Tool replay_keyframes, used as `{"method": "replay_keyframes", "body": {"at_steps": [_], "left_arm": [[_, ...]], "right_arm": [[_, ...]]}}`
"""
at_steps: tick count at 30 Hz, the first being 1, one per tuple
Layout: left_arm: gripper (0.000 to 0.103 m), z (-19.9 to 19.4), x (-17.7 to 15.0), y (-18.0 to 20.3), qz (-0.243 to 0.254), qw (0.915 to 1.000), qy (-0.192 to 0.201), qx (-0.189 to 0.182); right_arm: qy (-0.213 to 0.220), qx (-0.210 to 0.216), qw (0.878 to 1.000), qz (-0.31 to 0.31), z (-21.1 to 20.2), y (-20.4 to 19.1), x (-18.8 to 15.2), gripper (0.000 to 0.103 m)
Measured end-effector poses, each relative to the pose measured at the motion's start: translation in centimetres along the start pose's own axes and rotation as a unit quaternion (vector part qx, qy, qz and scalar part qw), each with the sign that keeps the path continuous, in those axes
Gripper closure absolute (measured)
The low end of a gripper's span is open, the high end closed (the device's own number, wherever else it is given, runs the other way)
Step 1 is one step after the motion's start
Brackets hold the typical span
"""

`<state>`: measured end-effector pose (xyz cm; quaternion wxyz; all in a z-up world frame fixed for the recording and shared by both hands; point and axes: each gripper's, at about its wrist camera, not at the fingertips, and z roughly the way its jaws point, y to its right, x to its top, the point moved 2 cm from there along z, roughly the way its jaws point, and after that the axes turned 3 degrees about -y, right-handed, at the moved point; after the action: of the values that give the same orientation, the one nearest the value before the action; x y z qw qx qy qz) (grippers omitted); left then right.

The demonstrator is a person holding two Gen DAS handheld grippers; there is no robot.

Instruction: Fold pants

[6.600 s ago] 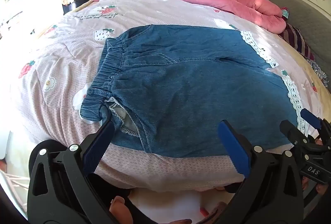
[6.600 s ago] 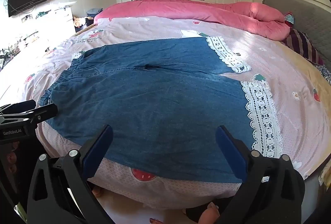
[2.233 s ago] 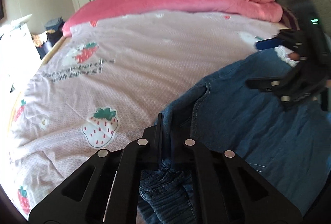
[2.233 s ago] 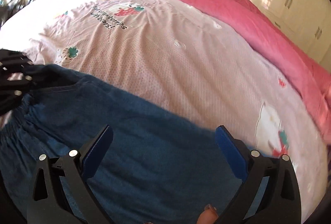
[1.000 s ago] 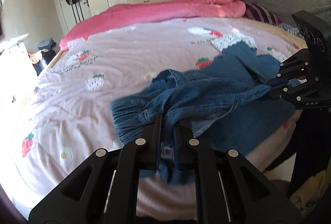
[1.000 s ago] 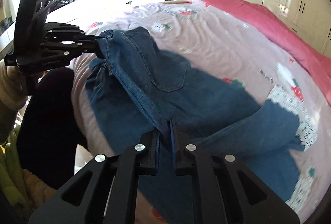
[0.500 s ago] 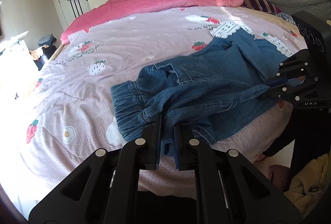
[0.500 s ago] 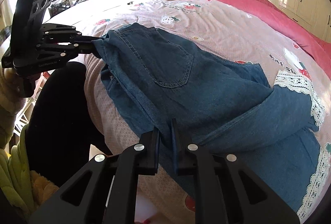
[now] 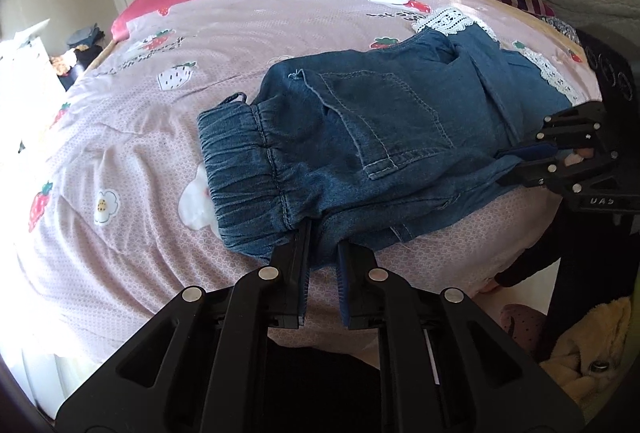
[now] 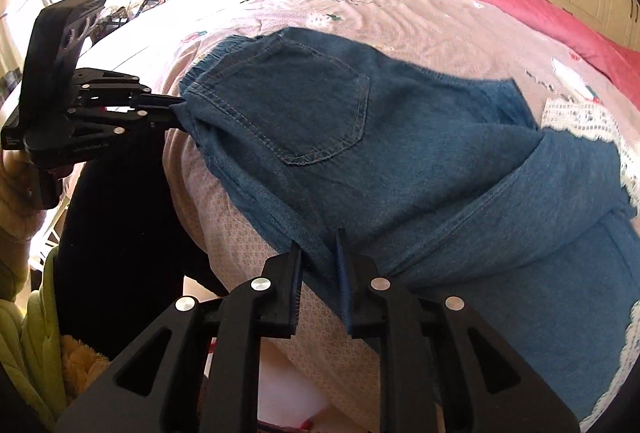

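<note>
While lying folded lengthwise on the bed (image 9: 132, 137), pants (image 9: 380, 129) handling soft and floppy, so gripping seams or waistband; left gripper (image 9: 322, 229) clamping the waistband corner, right gripper (image 10: 318, 253) easing apart around the edge.

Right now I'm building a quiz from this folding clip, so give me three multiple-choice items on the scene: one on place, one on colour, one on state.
1. Where do the pants lie?
A. On the bed's near edge
B. On the floor
C. On the pink quilt

2. What colour is the trim at the leg ends?
A. Red
B. White
C. Black

3. How do the pants lie?
A. Rolled into a ball
B. Spread out flat in one layer
C. Folded over, back pocket up

Answers: 1 A, the denim rests on the strawberry sheet at the bed's near edge, in front of the left gripper; 2 B, the lace is white; 3 C, the back pocket faces up over a lower layer, with the right gripper opening at the folded edge.
</note>
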<state>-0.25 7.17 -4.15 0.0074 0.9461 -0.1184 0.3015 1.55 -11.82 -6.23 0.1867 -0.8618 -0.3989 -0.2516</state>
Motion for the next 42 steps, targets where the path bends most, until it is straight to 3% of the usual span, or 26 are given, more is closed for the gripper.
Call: {"method": "replay_keyframes", "body": {"at_steps": [16, 20, 22, 23, 24, 25, 32, 37, 42], "left_arm": [[0.092, -1.5, -0.2, -0.2, -0.013, 0.9999, -0.009, 0.002], [0.083, -0.9, -0.4, -0.2, -0.018, 0.9996, -0.018, -0.009], [0.075, -1.3, -0.5, 0.0, -0.013, 0.9997, -0.013, -0.015], [0.062, -1.8, -0.5, 0.1, -0.012, 0.9997, -0.008, -0.021], [0.027, -2.2, -0.5, 0.1, -0.014, 0.9998, -0.004, -0.014], [0.018, -2.7, -0.6, -0.1, -0.016, 0.9998, 0.003, 0.007], [0.017, -5.9, -0.7, -1.5, -0.041, 0.9978, 0.039, 0.034], [0.017, -7.1, 1.7, -0.6, -0.072, 0.9939, 0.083, -0.008], [0.019, -4.7, 4.4, 1.7, -0.081, 0.9923, 0.080, -0.050]], "right_arm": [[0.006, 0.020, 1.000, 0.005, -0.2, -0.1, -0.1, 0.075], [0.004, 0.024, 1.000, 0.004, 0.1, -0.2, -0.1, 0.070], [0.004, 0.025, 1.000, 0.004, 0.0, -0.2, -0.1, 0.070], [0.004, 0.025, 1.000, 0.004, 0.0, -0.2, -0.1, 0.069], [0.003, 0.026, 1.000, 0.004, 0.0, -0.1, -0.1, 0.068], [0.004, 0.027, 1.000, 0.004, 0.0, -0.1, -0.1, 0.068], [0.004, 0.029, 1.000, -0.002, 0.0, -0.3, 0.0, 0.061], [0.002, 0.035, 0.999, -0.002, -0.1, -0.4, -0.1, 0.060], [0.013, 0.046, 0.999, 0.019, -2.0, 0.1, -0.1, 0.059]]}}
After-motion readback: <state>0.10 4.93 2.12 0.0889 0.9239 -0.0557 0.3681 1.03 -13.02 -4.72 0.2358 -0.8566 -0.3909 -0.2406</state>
